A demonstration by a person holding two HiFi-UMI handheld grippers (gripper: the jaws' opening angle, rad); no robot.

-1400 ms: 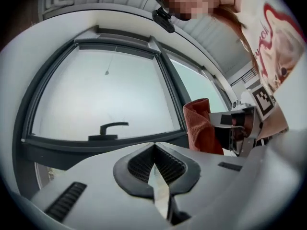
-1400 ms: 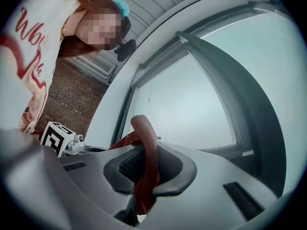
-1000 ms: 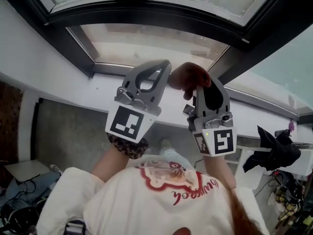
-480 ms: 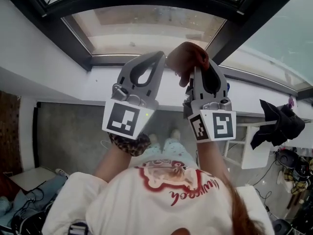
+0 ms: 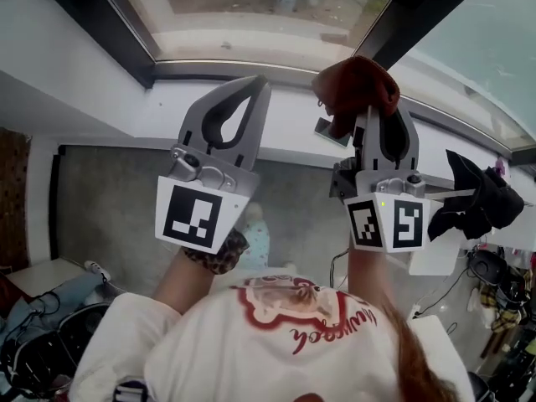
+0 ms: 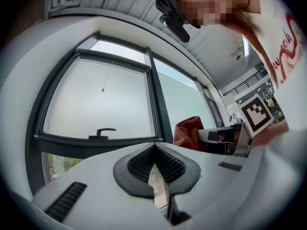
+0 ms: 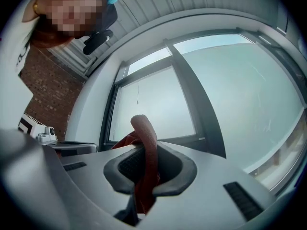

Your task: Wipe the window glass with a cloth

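Right tongs (image 5: 371, 115) have swung out toward 1 o'clock, clamped on the red-brown cloth (image 5: 356, 86), which sits bunched just short of the window glass (image 5: 469, 48). Left tongs (image 5: 254, 86), pressed together and empty, drift to 11. Wiping looks ready to begin.

Grippers: two (left gripper (image 5: 249, 86), right gripper (image 5: 383, 124)); cloth (image 5: 356, 86): one; window handle (image 6: 104, 131): one.

Window glass (image 5: 251, 11) — cropped at top.

Soft cloth (image 5: 356, 90), glossy window glass (image 5: 251, 15), matt frame (image 6: 159, 111).
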